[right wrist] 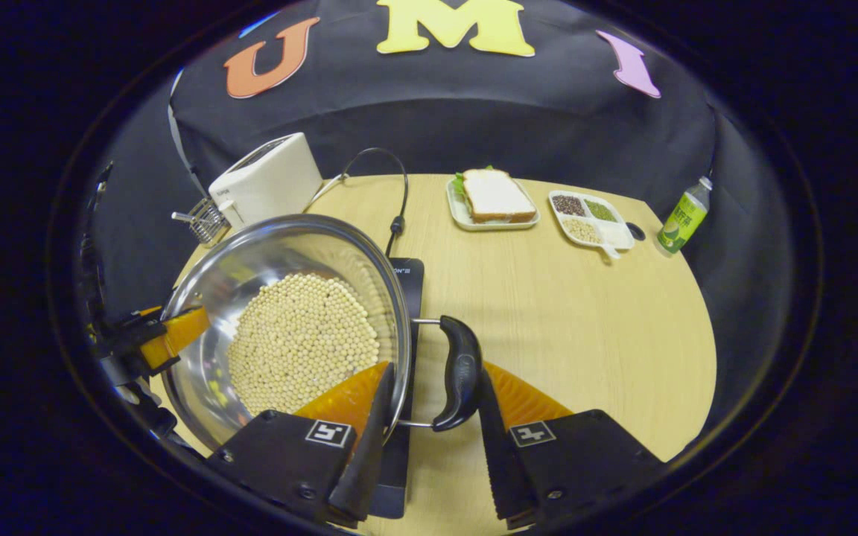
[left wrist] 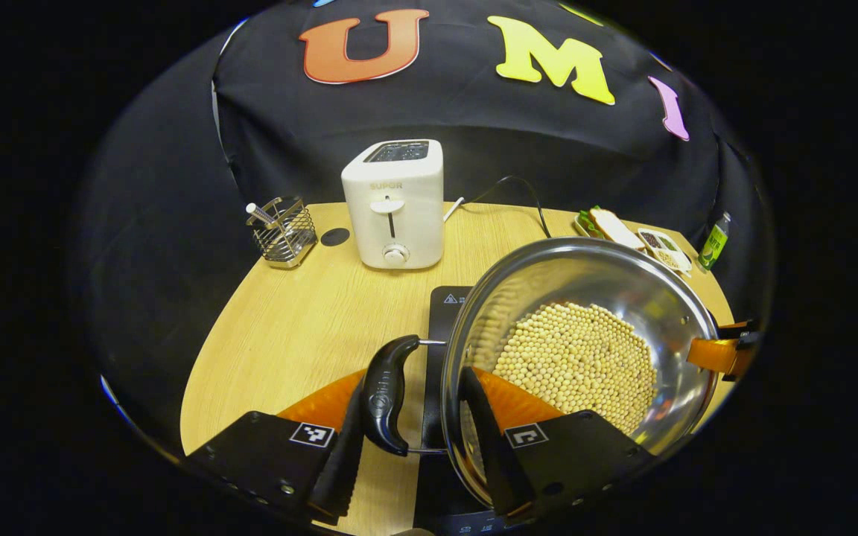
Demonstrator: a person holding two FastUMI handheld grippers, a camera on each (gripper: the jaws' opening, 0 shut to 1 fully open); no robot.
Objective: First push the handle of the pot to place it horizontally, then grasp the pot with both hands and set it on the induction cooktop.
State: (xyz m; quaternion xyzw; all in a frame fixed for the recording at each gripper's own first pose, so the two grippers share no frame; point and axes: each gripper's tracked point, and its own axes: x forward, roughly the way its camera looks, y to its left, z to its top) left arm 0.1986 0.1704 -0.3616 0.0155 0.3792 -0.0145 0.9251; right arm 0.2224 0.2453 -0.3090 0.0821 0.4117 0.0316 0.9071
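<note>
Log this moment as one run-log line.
stage: two-handed grasp | left gripper: straddles pot handle and rim | right gripper: same, opposite side | pot: bean-filled, over cooktop

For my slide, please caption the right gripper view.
Right tongs straddle pot handle above cooktop.

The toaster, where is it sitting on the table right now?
In the left gripper view the toaster stands at the table's far edge, by the booth wall, with the wire utensil holder on its left and the pot nearer the camera.
</note>
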